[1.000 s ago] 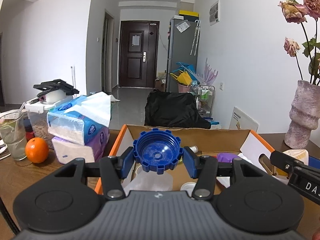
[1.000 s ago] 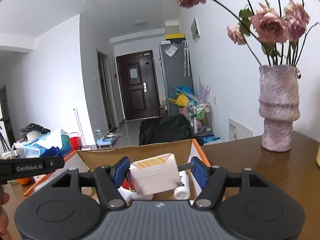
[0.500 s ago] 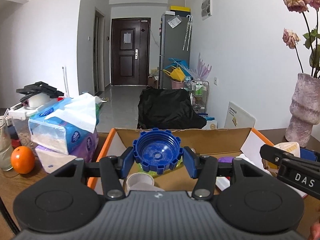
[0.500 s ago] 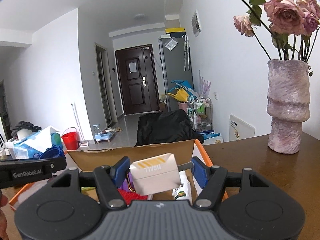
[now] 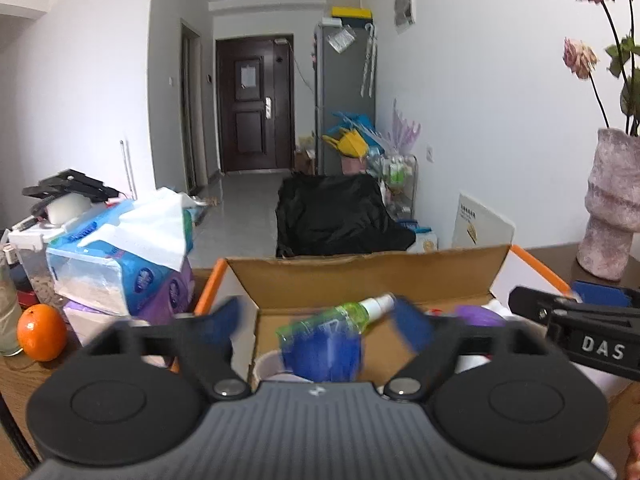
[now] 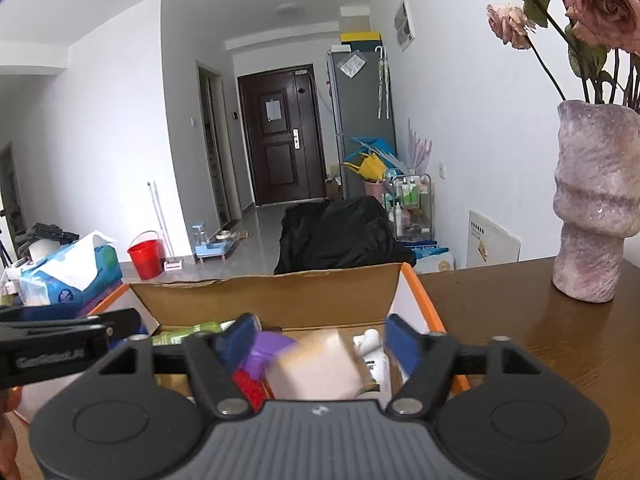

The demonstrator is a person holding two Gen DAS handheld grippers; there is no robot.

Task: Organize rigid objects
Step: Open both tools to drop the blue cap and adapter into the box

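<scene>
An open cardboard box with orange edges stands on the wooden table; it also shows in the right wrist view. My left gripper is open over the box, and the blue cap is blurred, dropping below the jaws. My right gripper is open over the box too, and the white carton is blurred, falling between the jaws. In the box lie a green spray bottle, a purple item and a white bottle.
Tissue packs and an orange sit left of the box. A pink vase with dried roses stands on the table to the right. The right gripper's body shows in the left wrist view.
Both grippers have opened. The blue cap has left the left jaws and the white carton has left the right jaws; both are falling into the box.
</scene>
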